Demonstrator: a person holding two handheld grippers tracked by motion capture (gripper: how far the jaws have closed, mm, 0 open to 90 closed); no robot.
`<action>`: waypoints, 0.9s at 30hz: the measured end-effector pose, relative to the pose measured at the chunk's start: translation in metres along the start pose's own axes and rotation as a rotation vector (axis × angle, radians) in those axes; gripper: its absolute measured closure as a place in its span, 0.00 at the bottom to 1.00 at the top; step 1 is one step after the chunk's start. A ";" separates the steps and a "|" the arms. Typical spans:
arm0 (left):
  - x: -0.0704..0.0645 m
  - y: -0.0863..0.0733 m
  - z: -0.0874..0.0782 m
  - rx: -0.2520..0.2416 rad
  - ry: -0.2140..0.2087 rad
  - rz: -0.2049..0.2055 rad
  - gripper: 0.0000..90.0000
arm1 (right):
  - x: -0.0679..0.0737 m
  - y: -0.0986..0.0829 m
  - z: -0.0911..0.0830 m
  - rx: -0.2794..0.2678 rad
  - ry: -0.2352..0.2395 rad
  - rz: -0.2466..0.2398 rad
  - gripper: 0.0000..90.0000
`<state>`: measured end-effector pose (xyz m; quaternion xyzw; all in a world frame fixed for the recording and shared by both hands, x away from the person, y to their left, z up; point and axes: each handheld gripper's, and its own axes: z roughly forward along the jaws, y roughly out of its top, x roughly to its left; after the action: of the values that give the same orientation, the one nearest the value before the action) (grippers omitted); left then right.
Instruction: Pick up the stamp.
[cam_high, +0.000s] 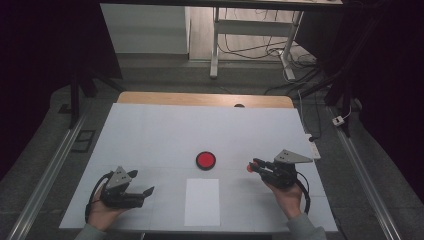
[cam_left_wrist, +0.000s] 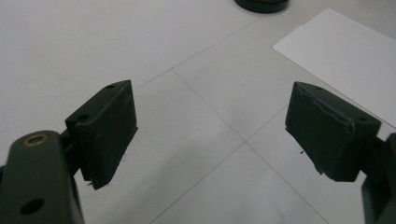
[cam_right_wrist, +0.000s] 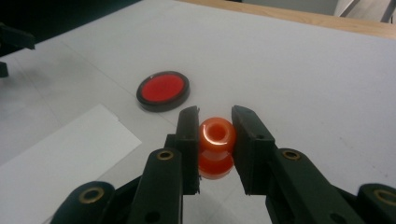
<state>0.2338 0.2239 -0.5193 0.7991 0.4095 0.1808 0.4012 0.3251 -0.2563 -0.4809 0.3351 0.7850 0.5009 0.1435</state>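
At the lower right of the high view, the right gripper (cam_high: 255, 165) has its jaws nearly closed on one orange spool (cam_right_wrist: 215, 147), which stands on the table (cam_high: 150, 130). At lower left, the left gripper (cam_high: 142, 184) is wide open and holds nothing. Between them lie one red disc (cam_high: 205, 160) and one white sheet (cam_high: 202, 202).

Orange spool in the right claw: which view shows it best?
The right gripper view: the orange spool sits close up, clamped between the right claw jaws. The high view gives just an orange speck at the claw tips.
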 end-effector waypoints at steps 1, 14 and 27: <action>0.000 0.000 0.000 -0.001 0.002 -0.002 0.19 | 0.000 0.001 0.000 0.000 0.005 0.003 0.80; 0.000 -0.003 0.000 -0.005 0.007 -0.008 0.19 | 0.008 0.008 0.009 -0.023 0.048 0.006 0.80; 0.000 -0.004 -0.001 -0.008 0.009 -0.004 0.19 | 0.028 0.015 0.018 -0.037 0.115 -0.015 0.80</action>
<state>0.2308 0.2254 -0.5218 0.7959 0.4124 0.1853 0.4027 0.3203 -0.2205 -0.4730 0.2971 0.7849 0.5329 0.1080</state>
